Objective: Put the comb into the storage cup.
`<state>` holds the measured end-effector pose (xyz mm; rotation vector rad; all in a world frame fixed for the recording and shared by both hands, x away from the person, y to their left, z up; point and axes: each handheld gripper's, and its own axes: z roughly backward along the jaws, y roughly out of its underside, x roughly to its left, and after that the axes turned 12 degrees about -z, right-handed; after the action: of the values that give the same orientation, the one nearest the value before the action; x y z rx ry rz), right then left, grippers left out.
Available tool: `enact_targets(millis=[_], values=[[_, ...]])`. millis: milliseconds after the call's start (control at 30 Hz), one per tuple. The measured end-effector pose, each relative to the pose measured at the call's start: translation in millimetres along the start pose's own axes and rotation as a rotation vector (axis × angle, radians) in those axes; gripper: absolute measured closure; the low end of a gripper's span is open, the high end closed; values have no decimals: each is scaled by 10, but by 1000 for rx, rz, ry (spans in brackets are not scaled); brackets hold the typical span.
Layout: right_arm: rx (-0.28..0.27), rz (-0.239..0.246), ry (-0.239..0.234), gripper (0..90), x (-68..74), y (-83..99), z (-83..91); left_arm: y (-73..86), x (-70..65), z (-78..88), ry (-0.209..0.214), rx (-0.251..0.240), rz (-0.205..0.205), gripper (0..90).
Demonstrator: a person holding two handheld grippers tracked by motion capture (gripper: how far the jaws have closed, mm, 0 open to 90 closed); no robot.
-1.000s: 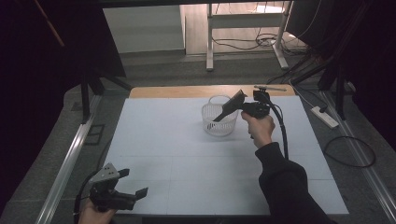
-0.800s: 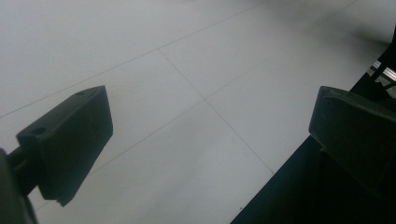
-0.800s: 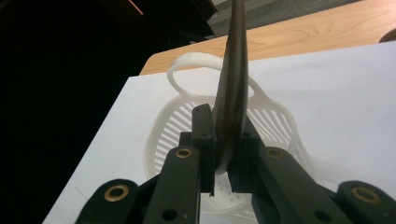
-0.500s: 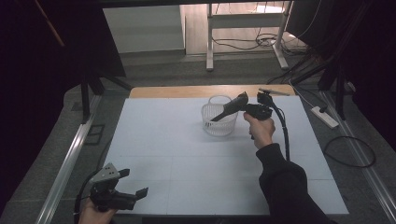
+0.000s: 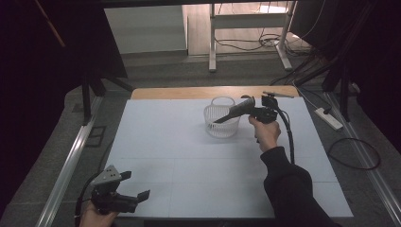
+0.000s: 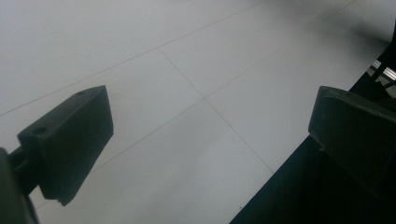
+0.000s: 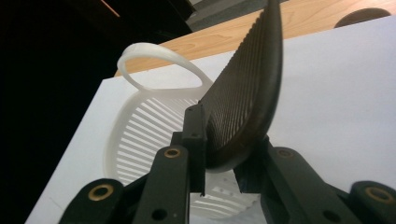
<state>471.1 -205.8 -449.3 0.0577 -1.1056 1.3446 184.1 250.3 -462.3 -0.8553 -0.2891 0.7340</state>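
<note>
The right claw (image 5: 246, 106) holds a dark ribbed comb-like piece (image 7: 247, 98) over the white slatted basket (image 5: 221, 122), which stands on the white desk (image 5: 165, 156) toward its far edge, just in front of the strip of bare wood. In the right gripper view the jaws grip the piece at its broad lower end, and they have just been easing apart a little, though the piece sits between them and the pads meet it on both sides. Its long axis runs away from the claw: from above it slants from the hand down toward the basket's near side, the narrow tip (image 5: 218, 121) over the basket's rim; from the claw's own camera it rises, curved and tapering, beside the basket's looped handle (image 7: 161, 67). Well away from the basket, at the desk's near corner, the left claw (image 6: 205, 140) hangs released, jaws wide apart above bare desk.
</note>
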Motion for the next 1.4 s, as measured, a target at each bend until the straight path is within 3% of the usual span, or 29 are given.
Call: enact_targets(millis=[433, 867, 1100, 1400], values=[[0, 24, 37, 704, -22, 6, 4, 1, 4, -1, 2, 0, 3, 9], [9, 53, 36, 539, -13, 8, 38, 0, 3, 0, 2, 0, 2, 9], [21, 86, 30, 478, 26, 23, 53, 1, 3, 1, 2, -1, 3, 9], [32, 148, 72, 395, 77, 43, 68, 1, 5, 1, 3, -1, 4, 8]])
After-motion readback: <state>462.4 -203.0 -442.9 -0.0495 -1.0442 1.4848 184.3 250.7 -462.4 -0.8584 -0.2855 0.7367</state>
